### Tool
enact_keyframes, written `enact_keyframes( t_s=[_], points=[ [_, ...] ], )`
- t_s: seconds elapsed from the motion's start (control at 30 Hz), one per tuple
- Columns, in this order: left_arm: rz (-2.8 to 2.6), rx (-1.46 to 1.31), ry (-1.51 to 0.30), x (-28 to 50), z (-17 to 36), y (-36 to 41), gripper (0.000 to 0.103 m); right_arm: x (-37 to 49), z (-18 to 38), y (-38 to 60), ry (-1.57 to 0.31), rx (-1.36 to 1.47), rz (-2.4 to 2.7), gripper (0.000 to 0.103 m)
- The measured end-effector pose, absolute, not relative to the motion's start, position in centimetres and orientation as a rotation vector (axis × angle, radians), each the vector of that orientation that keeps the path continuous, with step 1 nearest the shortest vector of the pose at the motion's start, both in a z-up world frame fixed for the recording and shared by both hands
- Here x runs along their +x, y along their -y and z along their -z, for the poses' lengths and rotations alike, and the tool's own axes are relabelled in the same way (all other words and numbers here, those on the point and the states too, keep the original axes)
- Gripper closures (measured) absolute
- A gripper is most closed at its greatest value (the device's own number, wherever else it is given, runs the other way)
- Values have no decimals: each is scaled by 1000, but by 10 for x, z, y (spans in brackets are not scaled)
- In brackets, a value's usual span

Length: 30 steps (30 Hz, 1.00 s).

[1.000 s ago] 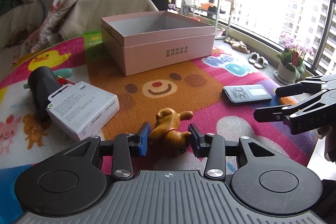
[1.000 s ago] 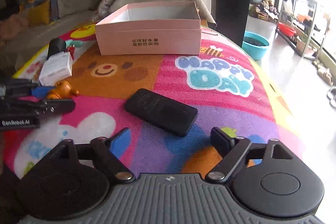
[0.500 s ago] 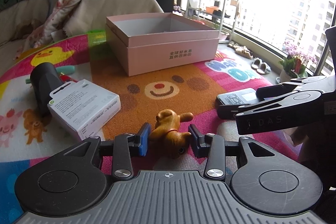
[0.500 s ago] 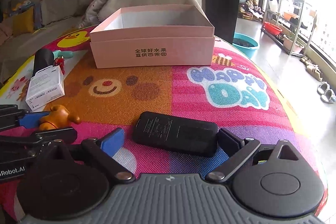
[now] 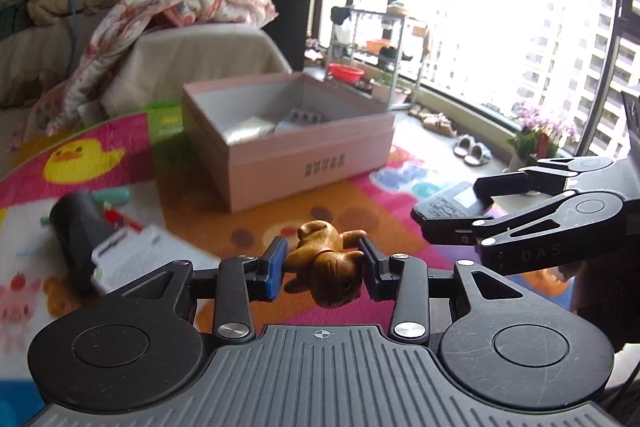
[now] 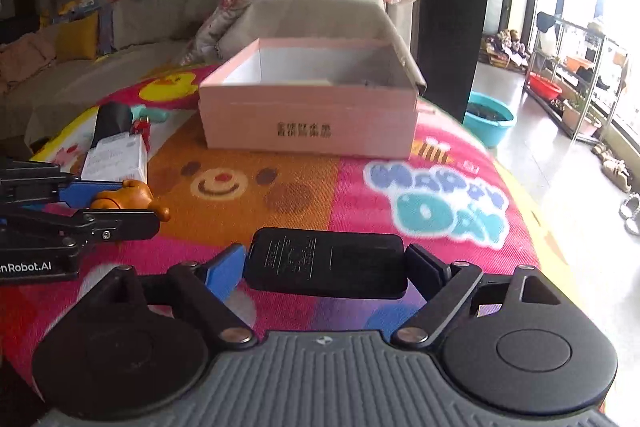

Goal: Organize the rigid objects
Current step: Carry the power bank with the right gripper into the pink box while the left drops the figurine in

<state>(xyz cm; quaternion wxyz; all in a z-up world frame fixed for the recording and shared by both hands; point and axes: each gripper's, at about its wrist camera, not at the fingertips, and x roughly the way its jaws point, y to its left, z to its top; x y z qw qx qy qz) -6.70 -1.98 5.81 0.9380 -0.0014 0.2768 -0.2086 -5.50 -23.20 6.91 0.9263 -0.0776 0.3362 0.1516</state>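
Note:
My left gripper [image 5: 322,267] is shut on a brown bear figurine [image 5: 324,269] and holds it above the colourful mat; it also shows in the right wrist view [image 6: 128,197]. My right gripper [image 6: 326,267] is shut on a flat black device [image 6: 326,265] and holds it off the mat; the device also shows in the left wrist view [image 5: 452,209]. An open pink box [image 5: 296,163] stands ahead of both grippers, with some flat packets inside; it also shows in the right wrist view [image 6: 312,119].
A white carton [image 5: 128,255] and a black cylinder [image 5: 78,235] lie at the left on the mat [image 5: 248,223]. A sofa with a blanket [image 5: 176,7] is behind the box. A teal basin [image 6: 490,117] and a metal shelf stand on the floor at the right.
Both grippers have lifted off the mat with their objects. The right gripper has closed on the black device. The box interior has come into the left view.

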Motion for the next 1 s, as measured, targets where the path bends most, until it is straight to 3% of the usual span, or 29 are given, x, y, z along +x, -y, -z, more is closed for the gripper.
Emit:
enact_keyframes(
  t_s=[0.2, 0.3, 0.43, 0.73, 1.0],
  points=[
    [434, -3, -291, 12, -184, 14, 60, -17, -163, 227, -391, -205, -278, 17],
    [444, -52, -314, 73, -212, 16, 60, 18, -197, 214, -313, -206, -257, 17],
    [433, -115, -450, 136, -183, 18, 60, 67, -195, 197, -393, -142, -324, 17],
    [407, -149, -752, 213, -73, 13, 60, 120, -113, 162, -503, -235, -364, 16],
    [338, -163, -490, 146, -113, -40, 60, 85, -93, 176, -557, -202, -383, 16]
  ],
)
